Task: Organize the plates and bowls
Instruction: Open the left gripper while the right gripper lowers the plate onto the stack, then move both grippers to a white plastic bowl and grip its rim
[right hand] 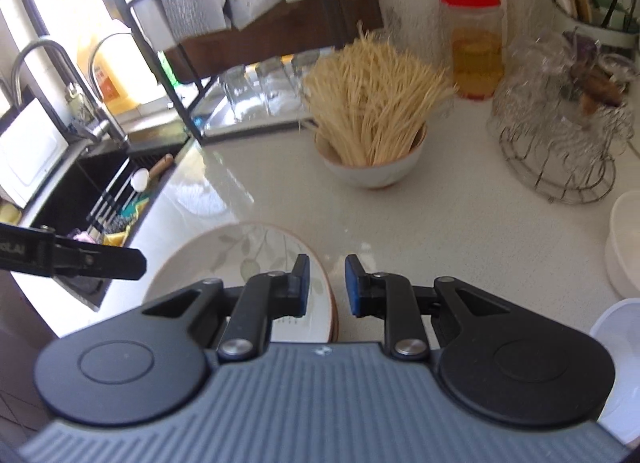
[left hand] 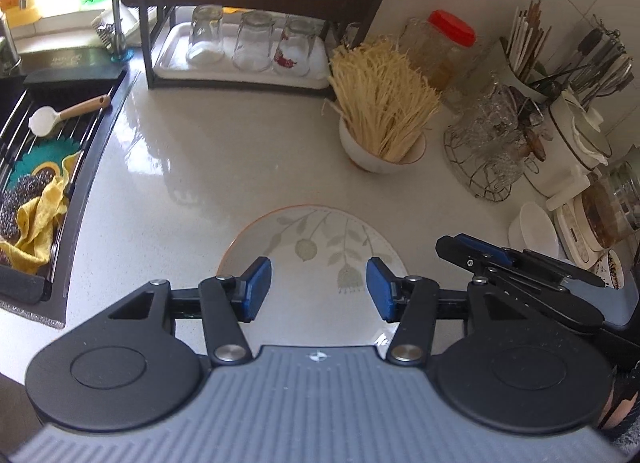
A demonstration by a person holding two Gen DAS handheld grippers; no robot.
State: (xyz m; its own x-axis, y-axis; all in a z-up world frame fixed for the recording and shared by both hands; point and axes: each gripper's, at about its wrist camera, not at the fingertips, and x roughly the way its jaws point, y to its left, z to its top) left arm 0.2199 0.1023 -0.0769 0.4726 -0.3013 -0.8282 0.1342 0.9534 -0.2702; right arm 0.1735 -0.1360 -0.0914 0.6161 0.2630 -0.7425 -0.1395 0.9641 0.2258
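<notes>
A white plate (left hand: pixel 316 247) with a leaf pattern and an orange rim lies flat on the pale counter. My left gripper (left hand: pixel 318 289) hovers above its near half, open and empty. In the right wrist view the plate (right hand: pixel 240 251) is at lower left. My right gripper (right hand: pixel 326 283) is at the plate's right rim, jaws a little apart, one finger over the plate and one outside it, holding nothing. The right gripper also shows in the left wrist view (left hand: pixel 484 253). A white bowl (left hand: pixel 380 151) packed with straw-coloured sticks stands behind the plate, also in the right wrist view (right hand: pixel 372 167).
A sink (left hand: pixel 44 167) with rack, cloth and scrubbers lies at left. A dark shelf rack (left hand: pixel 240 75) holds upturned glasses on a tray. A red-lidded jar (right hand: pixel 476 43), a wire basket of glassware (right hand: pixel 560 123) and stacked white bowls (right hand: pixel 624 247) crowd the right.
</notes>
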